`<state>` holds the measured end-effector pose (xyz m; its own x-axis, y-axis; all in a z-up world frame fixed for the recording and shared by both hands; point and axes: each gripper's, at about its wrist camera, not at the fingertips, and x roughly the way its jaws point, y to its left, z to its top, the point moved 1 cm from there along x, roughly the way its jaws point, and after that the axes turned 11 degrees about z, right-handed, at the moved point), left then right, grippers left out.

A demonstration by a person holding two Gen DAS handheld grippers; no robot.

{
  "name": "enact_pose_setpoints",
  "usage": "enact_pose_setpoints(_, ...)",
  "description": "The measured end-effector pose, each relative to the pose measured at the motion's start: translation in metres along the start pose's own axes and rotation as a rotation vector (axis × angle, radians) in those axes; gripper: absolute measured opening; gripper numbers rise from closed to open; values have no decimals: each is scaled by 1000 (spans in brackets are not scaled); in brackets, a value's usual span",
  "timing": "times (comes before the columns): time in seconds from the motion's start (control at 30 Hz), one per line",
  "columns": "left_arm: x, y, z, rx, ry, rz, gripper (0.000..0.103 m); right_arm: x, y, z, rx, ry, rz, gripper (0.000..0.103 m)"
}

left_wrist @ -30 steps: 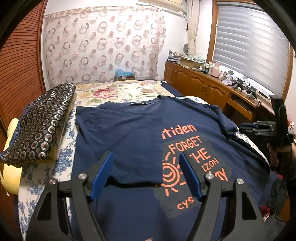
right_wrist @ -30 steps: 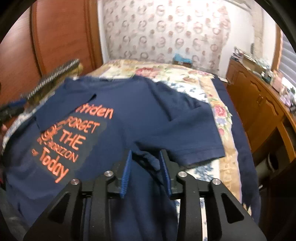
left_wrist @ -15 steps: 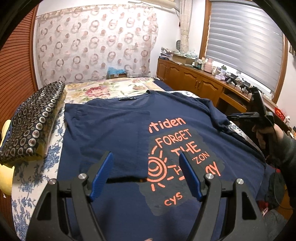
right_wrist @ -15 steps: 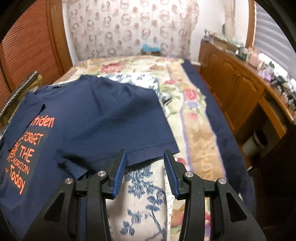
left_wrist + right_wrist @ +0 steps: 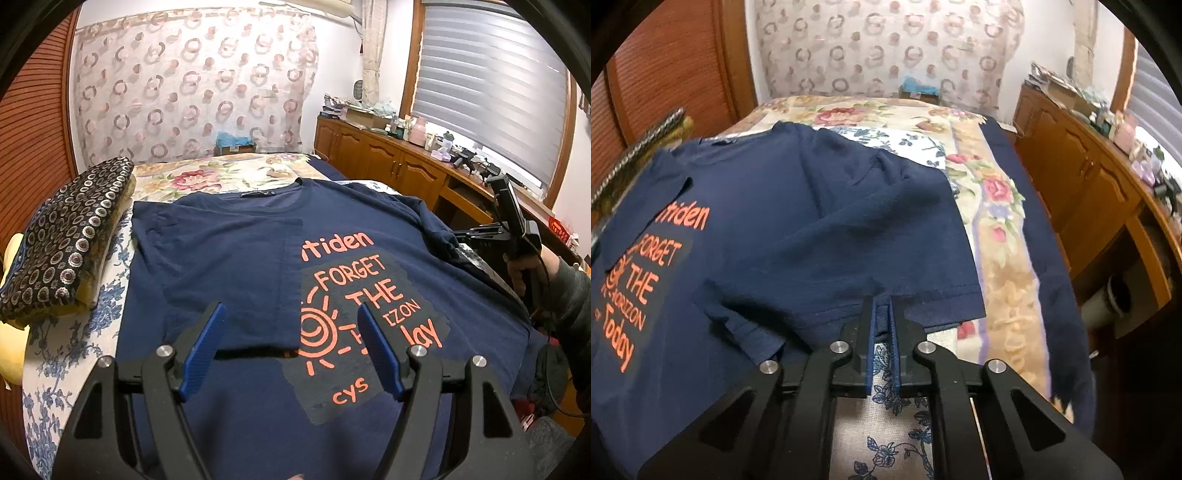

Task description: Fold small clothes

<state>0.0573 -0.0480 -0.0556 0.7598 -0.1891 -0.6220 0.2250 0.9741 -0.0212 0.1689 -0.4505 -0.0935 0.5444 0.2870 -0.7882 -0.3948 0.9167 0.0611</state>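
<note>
Right wrist view: my right gripper (image 5: 882,306) has just closed its jaws, and they are now clamped on the hem of the right sleeve (image 5: 908,295) of the navy T-shirt (image 5: 798,229). Half a second ago that same hem lay between jaws standing apart. Judgement: the grasp is made, so the sleeve is ready to be carried inward across the chest, matching the opposite side.

Left wrist view: my left gripper (image 5: 291,343) hangs above the shirt with its jaws wide apart and holding nothing. It has not shifted. The left sleeve (image 5: 229,266) is already folded in over the chest, its edge covering the start of the print.

Location of the work: the T-shirt lies flat, front up, on the bed (image 5: 74,350), collar at 12 o'clock from the left gripper. A folded patterned cloth (image 5: 70,236) sits at 10 o'clock, just beside the shirt. My right hand (image 5: 524,266), on its gripper handle, shows at 3 o'clock.

Legible writing, orange on a dark patch: "FORGET THE", "HORIZON", "Today", and "cys" below. The top word reads only "…tiden" or "…triden", since its first letters are covered. A neck label (image 5: 255,194) is present but too small to read.
</note>
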Motion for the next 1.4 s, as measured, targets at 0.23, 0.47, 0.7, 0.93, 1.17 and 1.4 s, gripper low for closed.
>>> enact_pose_setpoints(0.23, -6, 9, -1, -16, -8, 13, 73, -26, 15, 28, -35, -107, 1, 0)
enact_pose_setpoints(0.47, -9, 15, -3, -32, -11, 21, 73, -38, 93, 70, -203, -173, 96, 0)
enact_pose_setpoints(0.7, -12, 19, -4, -39, -12, 28, 73, -35, 133, 83, -220, -210, 204, 23)
enact_pose_setpoints(0.93, -15, 20, -4, -46, -18, 24, 73, -15, 90, 71, -121, -146, 112, 28)
enact_pose_setpoints(1.17, -10, 15, -4, -33, -7, 16, 73, 25, 65, 50, -18, -46, 129, 28)
enact_pose_setpoints(1.4, -9, 16, -5, -30, 1, 16, 73, 51, 67, 59, 31, 40, 251, 20)
